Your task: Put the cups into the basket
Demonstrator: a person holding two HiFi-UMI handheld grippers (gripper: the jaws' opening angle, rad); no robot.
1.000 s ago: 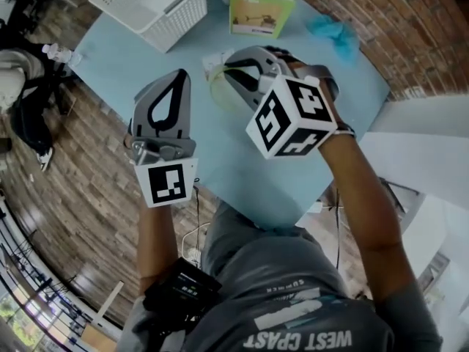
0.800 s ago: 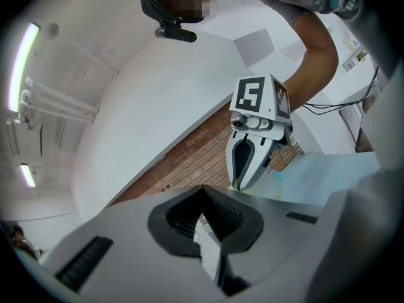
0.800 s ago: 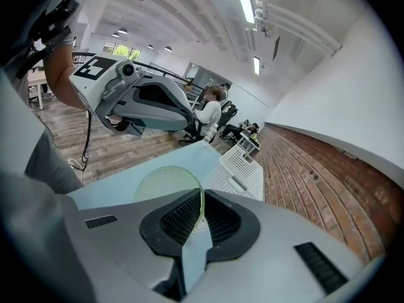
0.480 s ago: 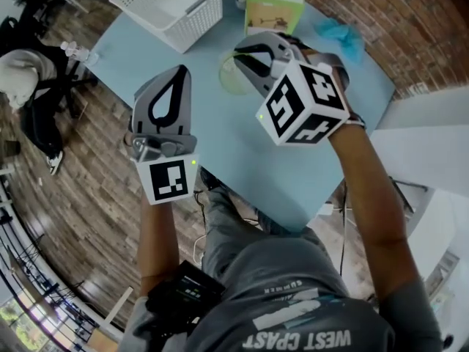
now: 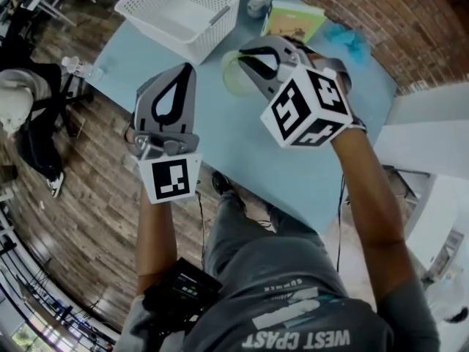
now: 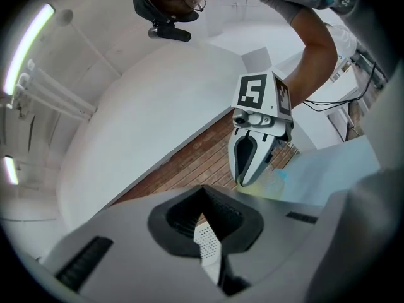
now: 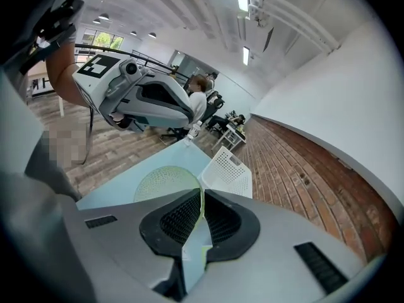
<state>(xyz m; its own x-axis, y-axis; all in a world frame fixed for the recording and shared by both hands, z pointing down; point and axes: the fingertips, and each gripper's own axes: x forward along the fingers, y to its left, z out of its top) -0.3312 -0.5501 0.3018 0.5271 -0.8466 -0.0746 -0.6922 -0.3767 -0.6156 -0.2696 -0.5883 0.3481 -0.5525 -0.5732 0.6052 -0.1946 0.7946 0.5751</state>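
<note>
The pale green cup (image 5: 231, 78), pinched at its rim by the right gripper (image 5: 256, 56), is brought nearer the white basket (image 5: 214, 29) than a second ago, so the drop looks close, while the left gripper (image 5: 183, 75) is held aside, fingers pressed together on nothing.

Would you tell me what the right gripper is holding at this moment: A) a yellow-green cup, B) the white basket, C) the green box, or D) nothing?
A: in its own view the right gripper has its jaws closed on the rim of the yellow-green cup.
</note>
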